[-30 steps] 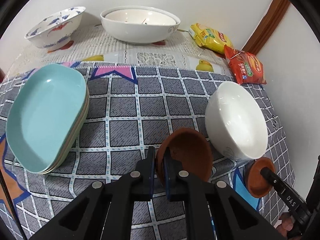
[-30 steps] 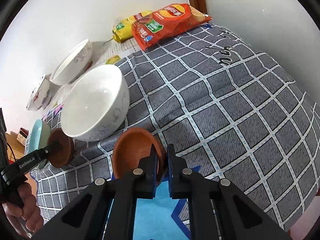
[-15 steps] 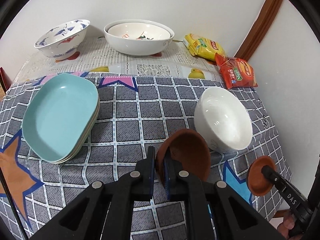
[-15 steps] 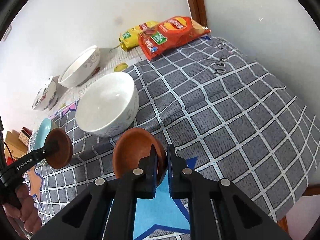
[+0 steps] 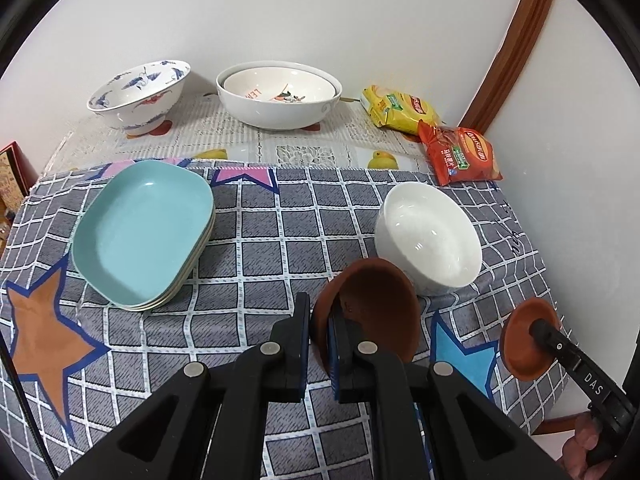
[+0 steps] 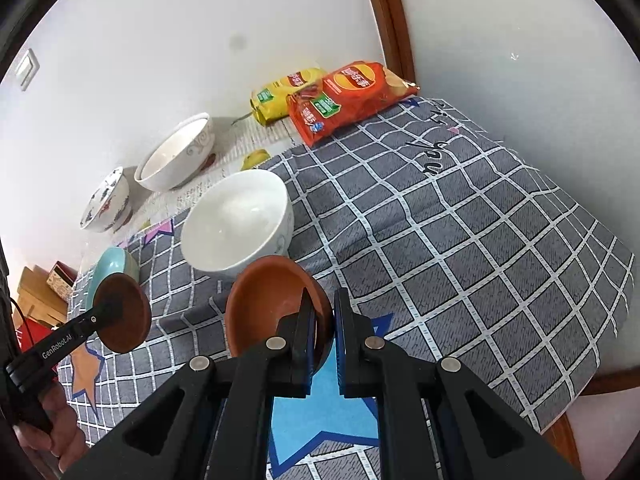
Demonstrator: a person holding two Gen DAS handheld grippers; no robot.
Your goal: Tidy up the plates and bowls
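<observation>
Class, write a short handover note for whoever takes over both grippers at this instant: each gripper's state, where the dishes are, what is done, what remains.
Left gripper: shut on the rim of a small brown clay bowl, held clear of the checked tablecloth.
Right gripper: shut on a second brown clay bowl, also held in the air.
On the table: plain white bowl, stacked turquoise plates, nested large white bowls, blue-patterned bowl at the back.
Done: both clay bowls picked up.
Left: probably set the two together, then tidy the rest.
</observation>
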